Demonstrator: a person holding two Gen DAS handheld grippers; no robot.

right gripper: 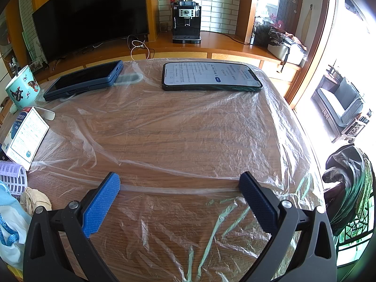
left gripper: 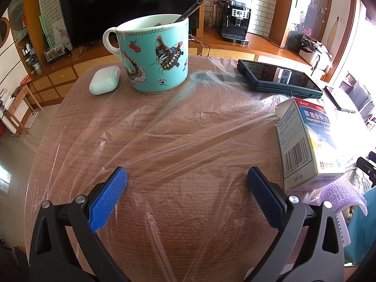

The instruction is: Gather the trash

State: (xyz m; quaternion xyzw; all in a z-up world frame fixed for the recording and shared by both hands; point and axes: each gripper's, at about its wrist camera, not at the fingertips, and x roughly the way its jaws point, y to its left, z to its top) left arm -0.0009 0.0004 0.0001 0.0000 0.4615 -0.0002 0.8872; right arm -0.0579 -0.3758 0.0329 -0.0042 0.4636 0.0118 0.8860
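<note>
A thin clear plastic sheet [left gripper: 178, 127] lies crumpled flat over the round wooden table [left gripper: 77, 98]; the same plastic sheet [right gripper: 188, 127] fills the right wrist view. My left gripper [left gripper: 186, 177] is open just above it, nothing between its blue pads. My right gripper [right gripper: 179, 183] is also open, low over a raised fold of the sheet. An opened medicine box [left gripper: 305, 145] stands on the plastic to the right of the left gripper, and the medicine box [right gripper: 25, 136] shows at the left edge of the right wrist view. A crumpled beige tissue [right gripper: 35, 199] lies at the table's left edge.
A teal butterfly mug [left gripper: 155, 56] with a spoon and a white earbud case [left gripper: 104, 83] stand at the back left. A dark cased phone [left gripper: 279, 77] and a lit phone [right gripper: 211, 76] rest on the plastic. A purple hair roller [right gripper: 11, 176] and blue bag [right gripper: 9, 230] sit left.
</note>
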